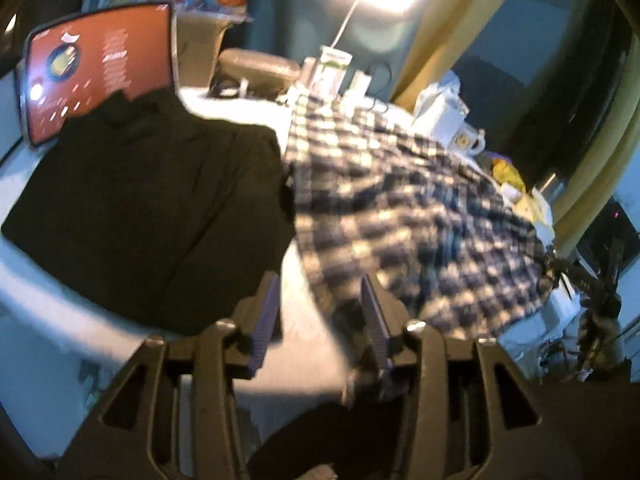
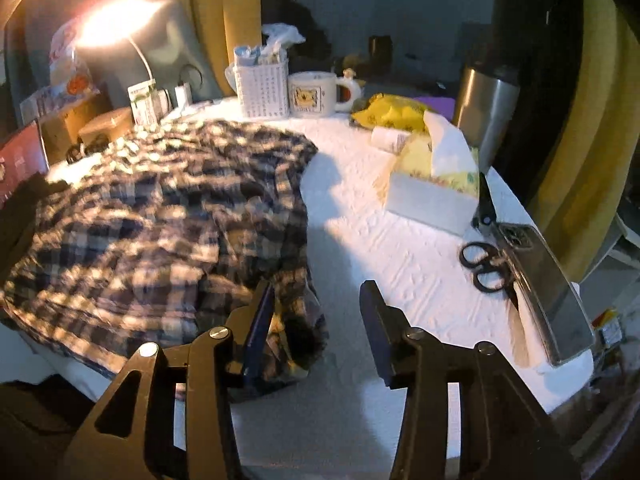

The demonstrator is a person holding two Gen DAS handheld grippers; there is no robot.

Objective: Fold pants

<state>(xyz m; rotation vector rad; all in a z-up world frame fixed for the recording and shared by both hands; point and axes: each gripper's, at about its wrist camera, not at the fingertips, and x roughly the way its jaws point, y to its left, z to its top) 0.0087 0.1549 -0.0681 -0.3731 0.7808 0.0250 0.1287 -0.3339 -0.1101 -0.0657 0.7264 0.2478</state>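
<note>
Plaid pants [image 1: 404, 220] lie spread and rumpled on the white table [image 1: 304, 356], right of a folded black garment [image 1: 152, 216]. My left gripper [image 1: 320, 312] is open and empty, above the bare strip between the black garment and the plaid pants' near edge. In the right wrist view the plaid pants [image 2: 160, 220] cover the table's left half. My right gripper [image 2: 316, 312] is open and empty, its left finger over the pants' near right corner, its right finger over the bare white table [image 2: 400, 240].
A red box [image 1: 96, 68] stands behind the black garment. A lit lamp [image 2: 116, 20], white basket [image 2: 262, 88], mug [image 2: 316, 92], yellow bag [image 2: 392, 114], tissue box [image 2: 436, 184], steel flask [image 2: 484, 108], scissors [image 2: 486, 268] and phone [image 2: 548, 292] line the back and right.
</note>
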